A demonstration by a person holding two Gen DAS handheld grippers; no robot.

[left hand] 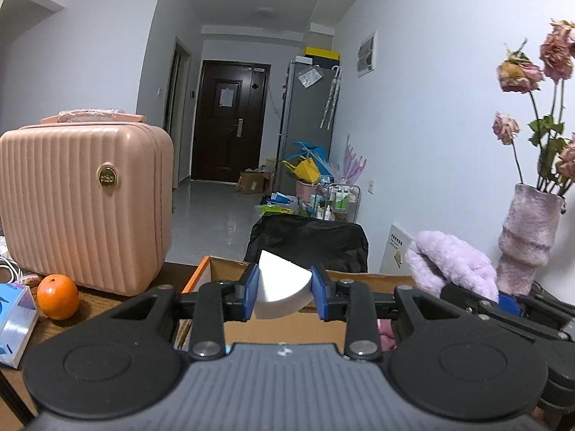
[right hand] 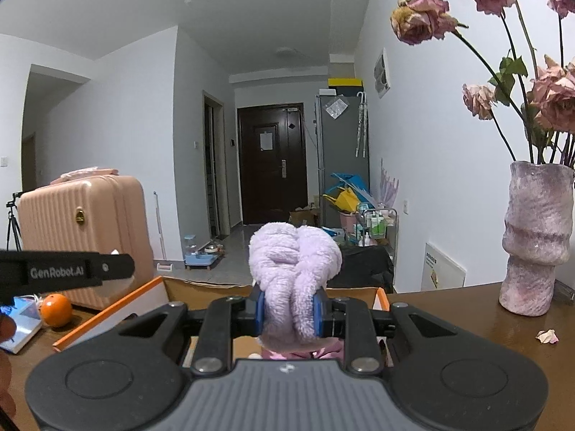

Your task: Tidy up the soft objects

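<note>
Both views are evenly lit by cool, dim indoor light with soft, faint shadows. Fisheye distortion bends the walls and leaves dark corners at the frame edges. The floor (left hand: 215, 215) shows a pale sheen. The dried roses (right hand: 420, 18) look slightly soft; the centre stays sharp.

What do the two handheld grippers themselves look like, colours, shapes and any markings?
Both match. The left gripper and right gripper each have a ribbed grey body, matte black linkage arms with silver pivot screws, two round black discs at the sides, and blue fingertip pads. Seen from the right wrist view, the left gripper's black side bar carries white "GenRobot.AI" lettering. No cables or sleeves are visible.
</note>
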